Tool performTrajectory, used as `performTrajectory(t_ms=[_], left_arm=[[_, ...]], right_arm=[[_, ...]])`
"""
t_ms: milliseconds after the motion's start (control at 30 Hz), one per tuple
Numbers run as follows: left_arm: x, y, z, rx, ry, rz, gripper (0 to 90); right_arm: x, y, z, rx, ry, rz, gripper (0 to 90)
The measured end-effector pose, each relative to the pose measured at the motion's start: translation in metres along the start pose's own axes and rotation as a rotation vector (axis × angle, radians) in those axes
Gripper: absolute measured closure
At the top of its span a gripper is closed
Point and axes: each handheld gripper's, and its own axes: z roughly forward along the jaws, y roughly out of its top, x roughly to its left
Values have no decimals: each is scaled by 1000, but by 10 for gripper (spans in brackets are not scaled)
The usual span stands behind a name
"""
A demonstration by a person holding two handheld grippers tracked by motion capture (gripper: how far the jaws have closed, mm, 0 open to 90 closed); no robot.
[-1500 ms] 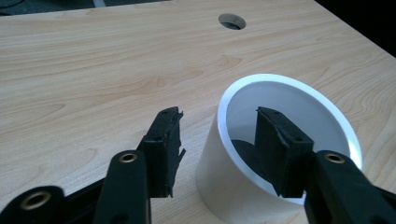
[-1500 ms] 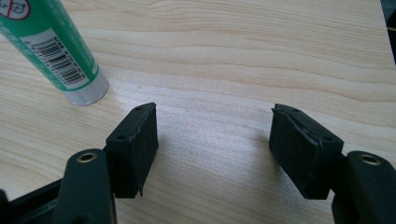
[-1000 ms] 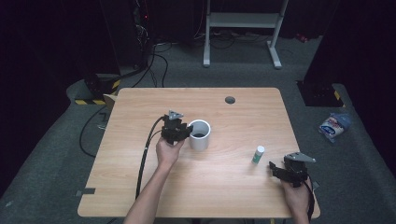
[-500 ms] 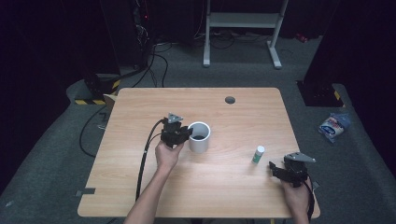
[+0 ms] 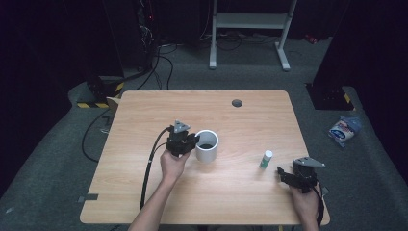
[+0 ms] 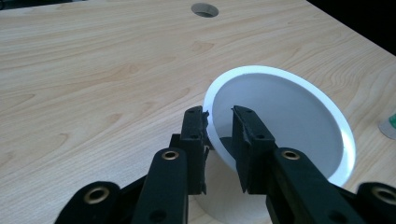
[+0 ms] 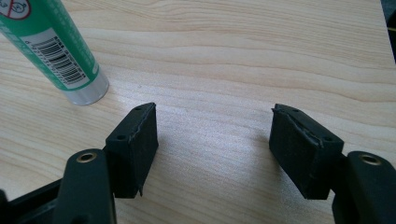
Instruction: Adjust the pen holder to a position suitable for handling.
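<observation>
A white cup (image 5: 207, 146) stands upright near the middle of the wooden table (image 5: 250, 120). My left gripper (image 5: 191, 142) is at its left side, shut on the cup's rim. In the left gripper view one jaw is outside the wall and the other inside the cup (image 6: 289, 107), with the left gripper (image 6: 218, 116) pinching the near rim. A small green tube with a white cap (image 5: 265, 159) stands to the right. My right gripper (image 5: 284, 174) is open near the table's front right, just short of the tube (image 7: 51, 51). Nothing but bare wood lies between the right gripper (image 7: 212, 126) jaws.
A round cable hole (image 5: 236, 102) sits toward the table's far edge. The left gripper's cable (image 5: 150, 163) trails over the front left of the table. A blue and white bag (image 5: 342, 130) lies on the floor at the right.
The left gripper and the cup have shifted a little toward the person. The right gripper and the tube have stayed put.
</observation>
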Motion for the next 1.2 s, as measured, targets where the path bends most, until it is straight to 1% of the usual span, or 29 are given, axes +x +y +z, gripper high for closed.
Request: performTrajectory(t_ms=[33,167,333,433,600,667,767,833,967,1100,1133,1200], left_arm=[[-1,0,0,-1,-4,2,744],[-5,-2,-3,9,-13,29,748],[-9,-5,-5,-2,-24,25,752],[-13,-7,-6,-4,-33,29,753],[-19,-10,-9,-1,-40,58,760],[-22,-11,-9,-1,-48,53,765],[-24,-12,-10,-2,-55,65,770],[-26,-12,-10,2,-75,64,770],[-30,-14,-12,9,-96,87,771],[-34,-17,-14,2,-113,80,771],[-35,-18,-14,2,-117,87,771],[-37,-19,-15,0,-128,88,771]], right_arm=[[0,0,0,0,0,0,326],[0,0,0,0,0,0,326],[0,0,0,0,0,0,326],[0,0,0,0,0,0,326],[0,0,0,0,0,0,326],[0,0,0,0,0,0,326],[0,0,0,0,0,0,326],[0,0,0,0,0,0,326],[0,0,0,0,0,0,326],[0,0,0,0,0,0,325],[0,0,0,1,1,0,324],[0,0,0,0,1,0,324]])
